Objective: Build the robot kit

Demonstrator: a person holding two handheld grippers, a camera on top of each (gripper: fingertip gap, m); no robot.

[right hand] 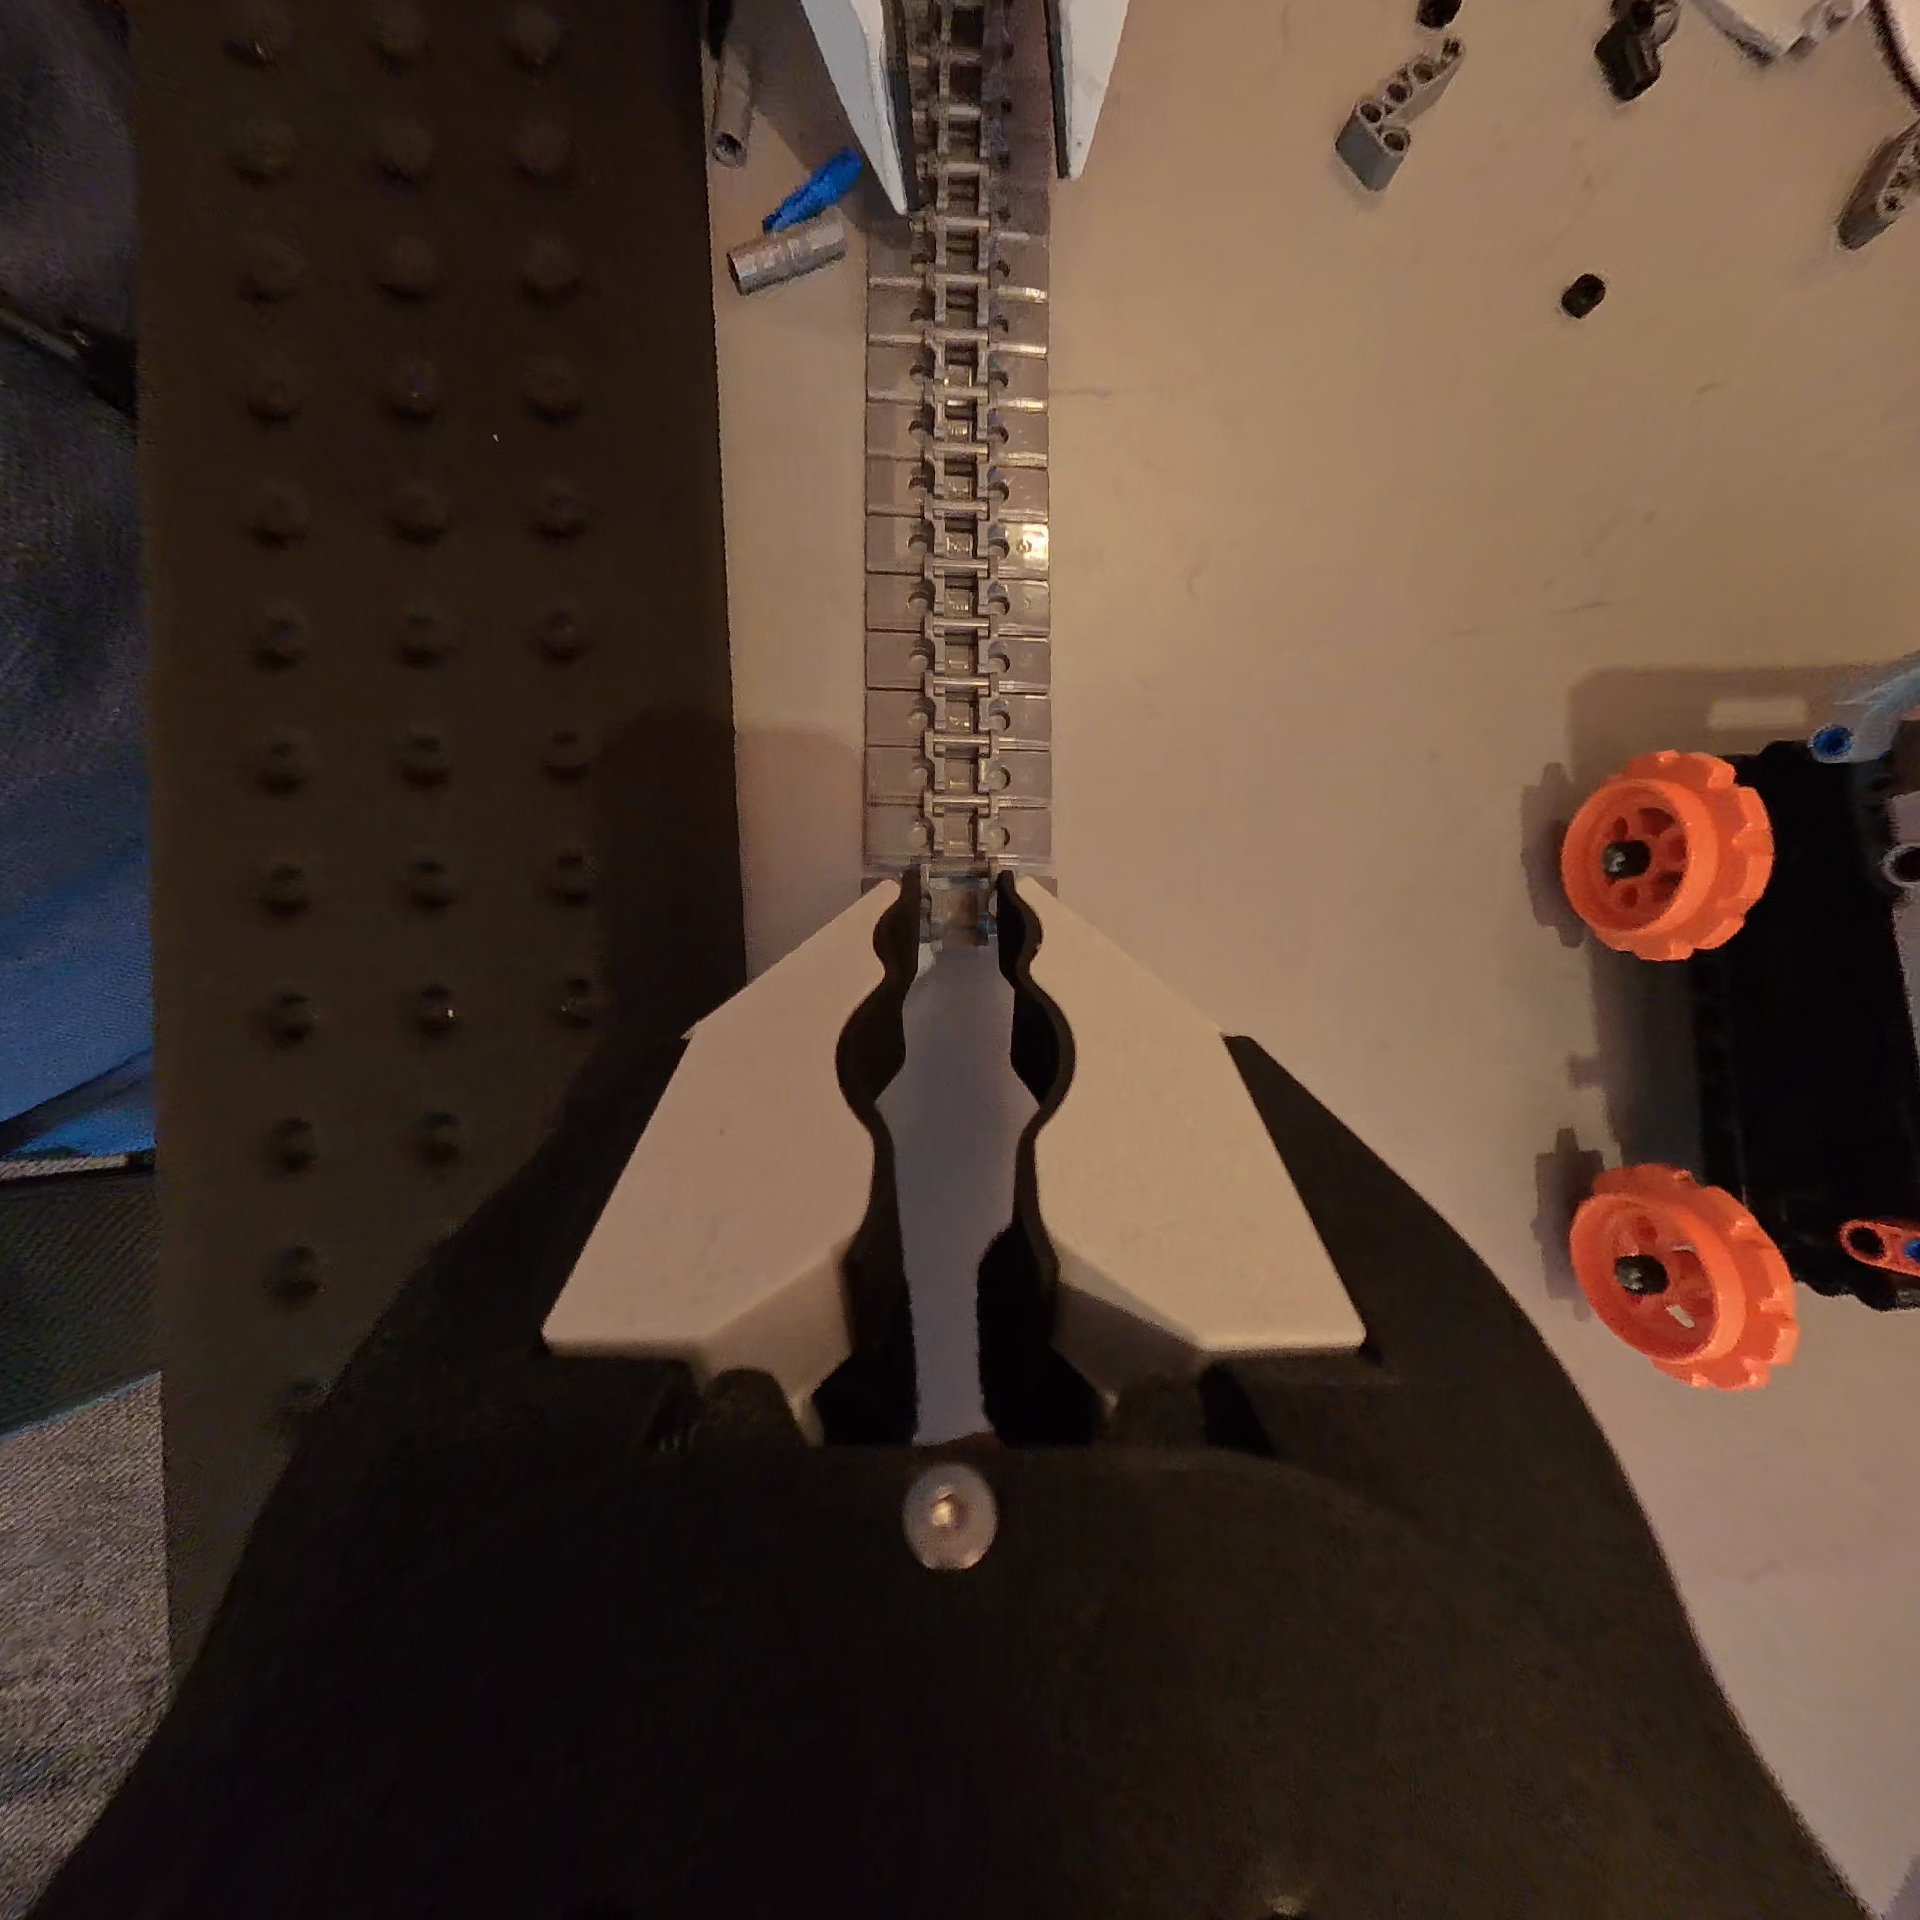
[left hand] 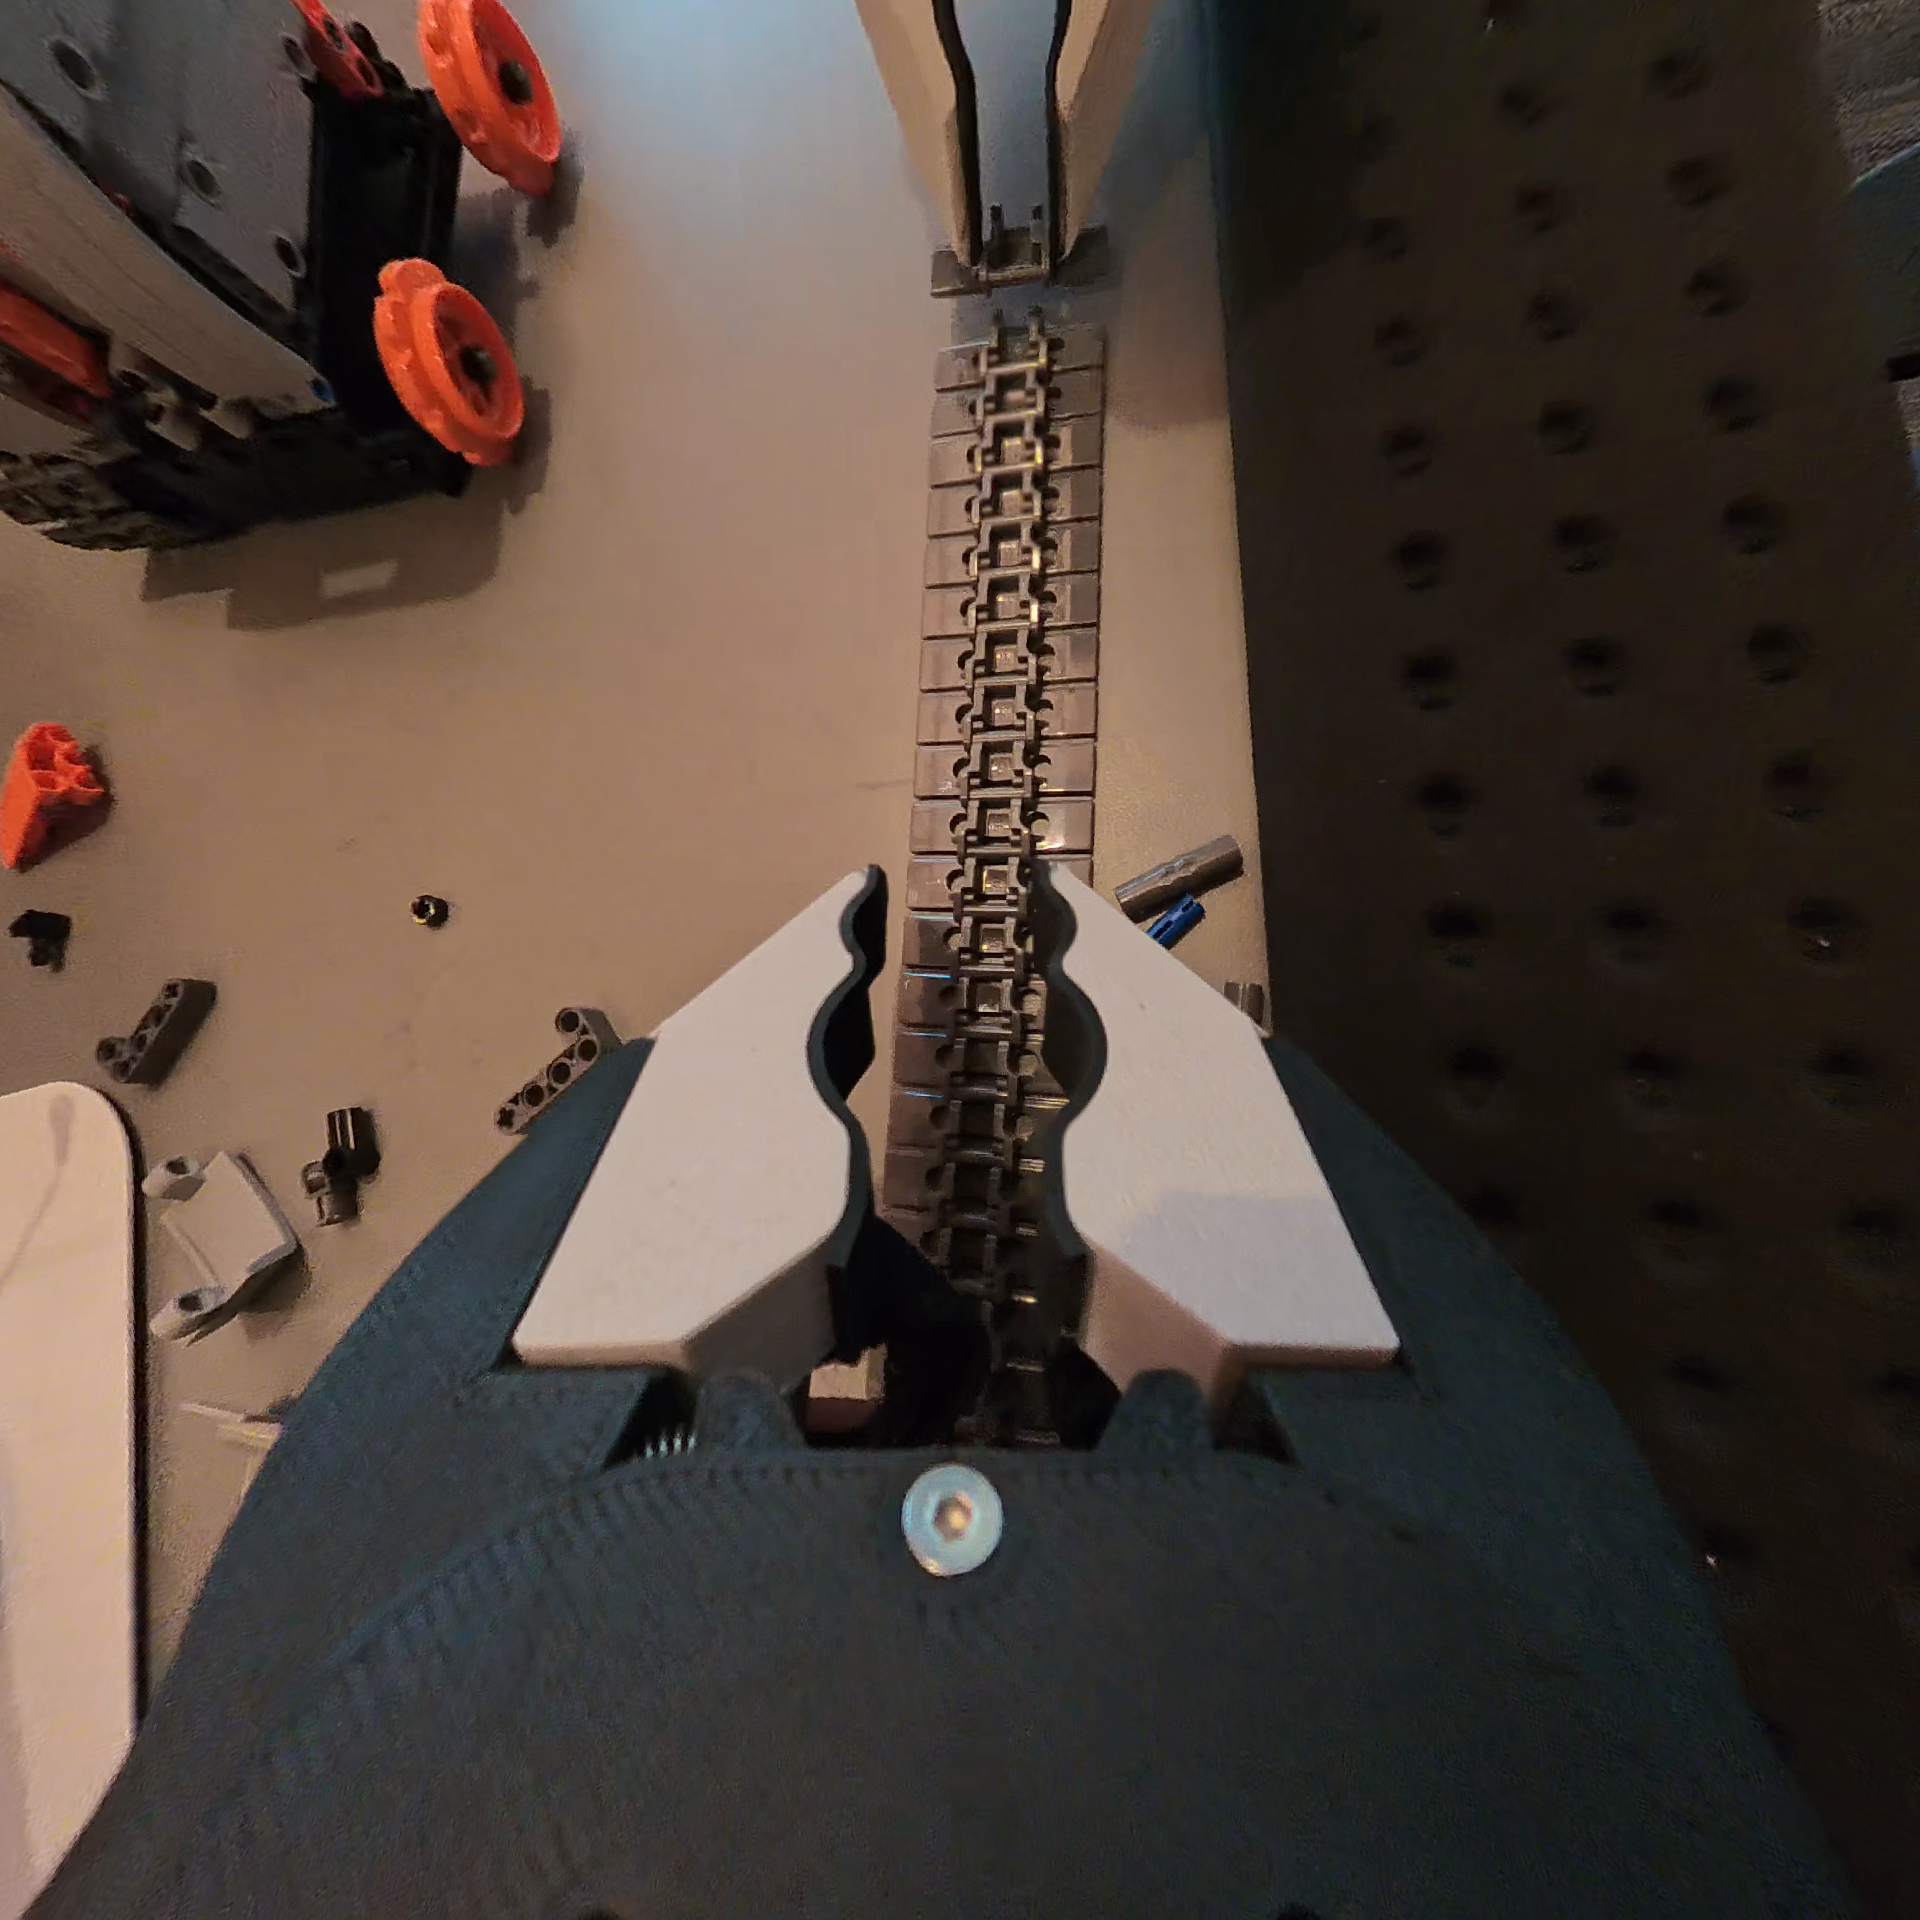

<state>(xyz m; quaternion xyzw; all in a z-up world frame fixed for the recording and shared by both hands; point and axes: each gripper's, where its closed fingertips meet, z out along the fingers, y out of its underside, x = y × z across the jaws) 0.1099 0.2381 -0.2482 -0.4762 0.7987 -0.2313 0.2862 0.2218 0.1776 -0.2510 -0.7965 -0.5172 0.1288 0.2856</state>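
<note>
The right gripper (right hand: 958,902) pinches a loose grey link (right hand: 958,920) at its fingertips, just short of the end of a grey tread chain (right hand: 958,582) lying flat ahead. The left gripper (left hand: 961,883), facing it, straddles the chain's other end, fingers partly spread; contact cannot be told. A skewed approach could miss the hinge, or the small hard link could slip. Beyond the fingers: smooth pale table (right hand: 1299,520), studded dark baseplate (right hand: 416,520), toothed orange wheels (right hand: 1662,852) on a black model
</note>
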